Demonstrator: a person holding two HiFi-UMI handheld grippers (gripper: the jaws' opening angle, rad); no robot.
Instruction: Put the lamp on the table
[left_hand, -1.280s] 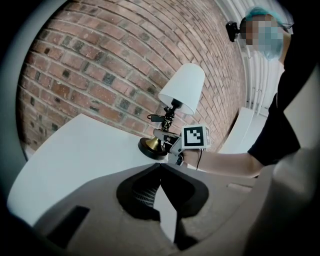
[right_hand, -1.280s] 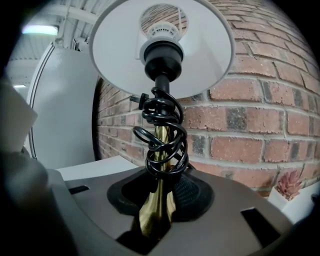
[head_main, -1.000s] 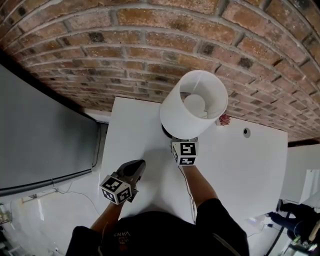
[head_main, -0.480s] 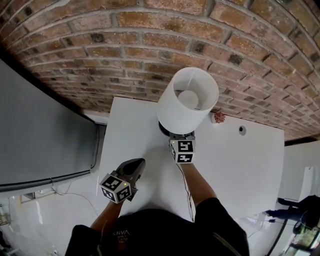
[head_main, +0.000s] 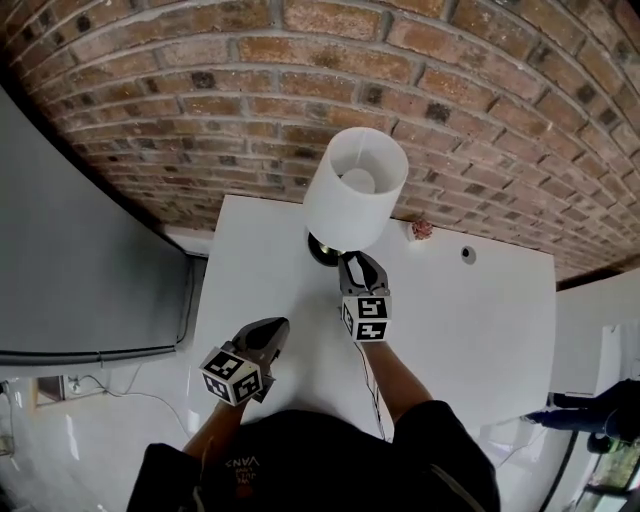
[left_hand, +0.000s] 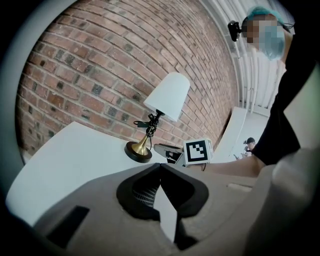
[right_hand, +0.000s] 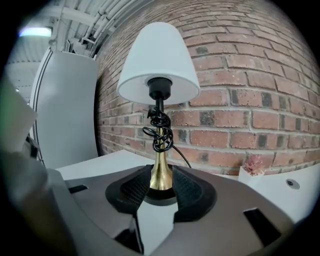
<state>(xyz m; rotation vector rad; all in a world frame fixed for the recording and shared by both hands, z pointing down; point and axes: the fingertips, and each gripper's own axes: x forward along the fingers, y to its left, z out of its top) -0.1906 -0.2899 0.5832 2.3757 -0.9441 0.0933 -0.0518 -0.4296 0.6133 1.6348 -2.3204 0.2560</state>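
Already the lamp (head_main: 355, 190) stands upright on the white table (head_main: 470, 330), close to the brick wall (head_main: 150, 120), so the job looks all but done. The right tongs (head_main: 357, 260) sit just short of its base, jaws apart and gripping nothing, having just narrowed slightly. The left tongs (head_main: 276, 327) are closed and empty, and only drawing back seems left.

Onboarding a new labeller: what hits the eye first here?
The lamp, white shade on a brass stem, stands on the white table against the brick wall. The right tongs sit open just short of its base, jaws having just been closing a little, nothing between them. The left tongs, shut, hover near the table's front edge.
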